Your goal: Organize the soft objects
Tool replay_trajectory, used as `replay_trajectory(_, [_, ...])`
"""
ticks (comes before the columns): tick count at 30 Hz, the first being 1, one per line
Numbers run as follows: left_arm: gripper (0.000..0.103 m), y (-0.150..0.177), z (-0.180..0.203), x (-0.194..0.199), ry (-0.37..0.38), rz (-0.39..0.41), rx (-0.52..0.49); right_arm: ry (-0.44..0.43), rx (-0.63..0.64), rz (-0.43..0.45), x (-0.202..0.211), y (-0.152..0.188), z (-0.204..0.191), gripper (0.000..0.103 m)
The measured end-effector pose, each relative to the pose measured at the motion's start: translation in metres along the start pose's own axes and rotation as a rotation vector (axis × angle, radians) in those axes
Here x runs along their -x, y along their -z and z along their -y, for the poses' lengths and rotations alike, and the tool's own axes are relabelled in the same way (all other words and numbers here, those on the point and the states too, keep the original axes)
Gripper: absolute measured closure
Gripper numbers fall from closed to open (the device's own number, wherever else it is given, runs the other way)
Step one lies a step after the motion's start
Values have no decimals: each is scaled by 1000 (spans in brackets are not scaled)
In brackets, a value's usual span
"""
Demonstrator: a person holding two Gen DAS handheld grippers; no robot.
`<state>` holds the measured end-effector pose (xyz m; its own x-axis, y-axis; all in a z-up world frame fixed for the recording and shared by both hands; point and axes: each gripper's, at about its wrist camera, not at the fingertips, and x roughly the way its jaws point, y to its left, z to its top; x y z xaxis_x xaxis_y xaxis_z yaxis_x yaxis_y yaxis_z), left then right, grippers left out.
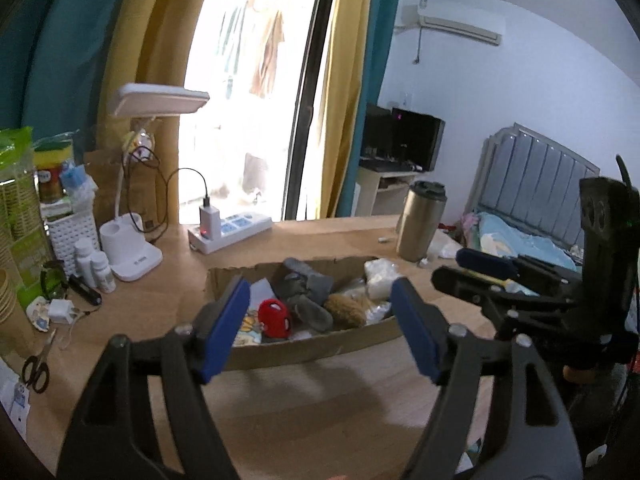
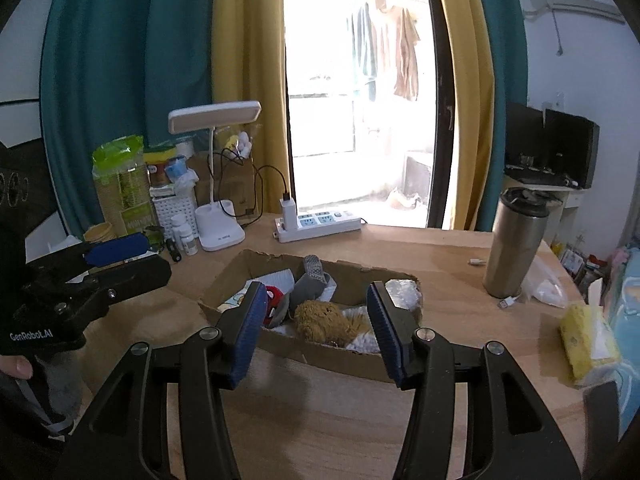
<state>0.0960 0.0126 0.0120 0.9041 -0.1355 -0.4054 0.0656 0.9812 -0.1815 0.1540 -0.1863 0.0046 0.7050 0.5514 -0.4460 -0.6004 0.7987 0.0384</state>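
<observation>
A shallow cardboard box (image 1: 320,350) (image 2: 340,356) on the wooden desk holds soft things: a red plush (image 1: 275,317) (image 2: 273,295), grey socks (image 1: 306,288) (image 2: 310,280), a brown furry toy (image 1: 345,310) (image 2: 324,322), white padding (image 1: 378,278) (image 2: 402,290) and a printed cloth (image 1: 250,326). My left gripper (image 1: 322,330) is open and empty, just in front of the box. My right gripper (image 2: 318,332) is open and empty, also in front of the box. Each gripper shows in the other's view, the right one (image 1: 480,270) and the left one (image 2: 120,256).
A steel tumbler (image 1: 420,222) (image 2: 516,240) stands right of the box. A white desk lamp (image 1: 132,248) (image 2: 220,232), power strip (image 1: 230,228) (image 2: 316,226), bottles and a basket crowd the left back. Scissors (image 1: 38,364) lie at the left. A yellow tissue pack (image 2: 586,340) lies at the right.
</observation>
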Motion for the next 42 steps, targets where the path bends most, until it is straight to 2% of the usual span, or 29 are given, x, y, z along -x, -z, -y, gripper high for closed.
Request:
replay_trajectory(4, [21,0,3,16,-9,23,-3,11,8,26,18,1,-4,47])
replay_trajectory(8, [12,1,8,32,-29,50,-17,22,7,52,34,3,-6,40])
replay_trajectory(14, [6,-1,10,55,-59,94,-15,54,-1,87,55,3,-6,40])
replay_trajectory(24, [4,2,18,94,-131,171,-23,138,12,150,97,10,-14,31])
replay_trajectory(28, [4,2,19,111,-141,196,-23,175,12,189,120,10,-16,22])
replay_trajectory(32, [3,0,25,126,-178,226,-36,198,9,221,137,9,-19,21])
replay_trajectory(42, [1,-7,30,148,-168,272,-36,220,-3,263,156,6,-23,21])
